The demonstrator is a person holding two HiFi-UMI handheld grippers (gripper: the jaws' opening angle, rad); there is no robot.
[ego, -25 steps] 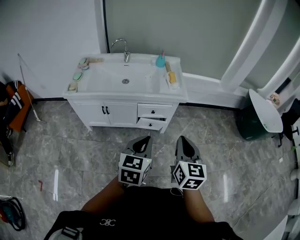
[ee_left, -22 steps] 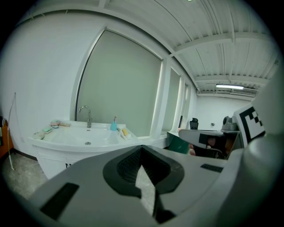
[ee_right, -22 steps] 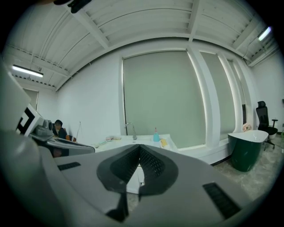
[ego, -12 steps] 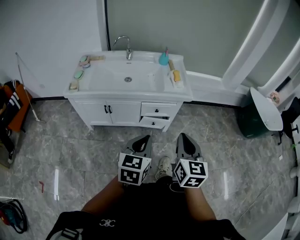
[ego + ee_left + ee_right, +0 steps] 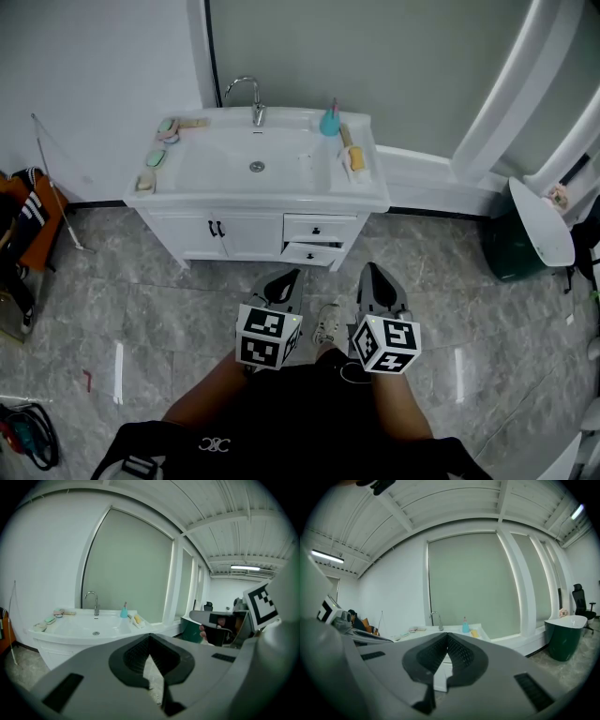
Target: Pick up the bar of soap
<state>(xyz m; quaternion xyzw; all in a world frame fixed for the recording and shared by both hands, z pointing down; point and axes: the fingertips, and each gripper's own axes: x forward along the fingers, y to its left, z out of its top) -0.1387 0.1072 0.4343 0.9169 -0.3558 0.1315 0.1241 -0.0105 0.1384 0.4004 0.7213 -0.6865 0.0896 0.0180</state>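
We hold the left claw (image 5: 284, 282) and the right claw (image 5: 374, 273) low before us, each with its jaws together and nothing between them. Beyond them the tiled floor (image 5: 178, 305) lies between us and the vanity surface (image 5: 267, 194), well apart. A green bar of soap (image 5: 155, 157) rests on its rim, far ahead and left of the left claw. Nothing is grasped yet: approach, opening and pick all remain.
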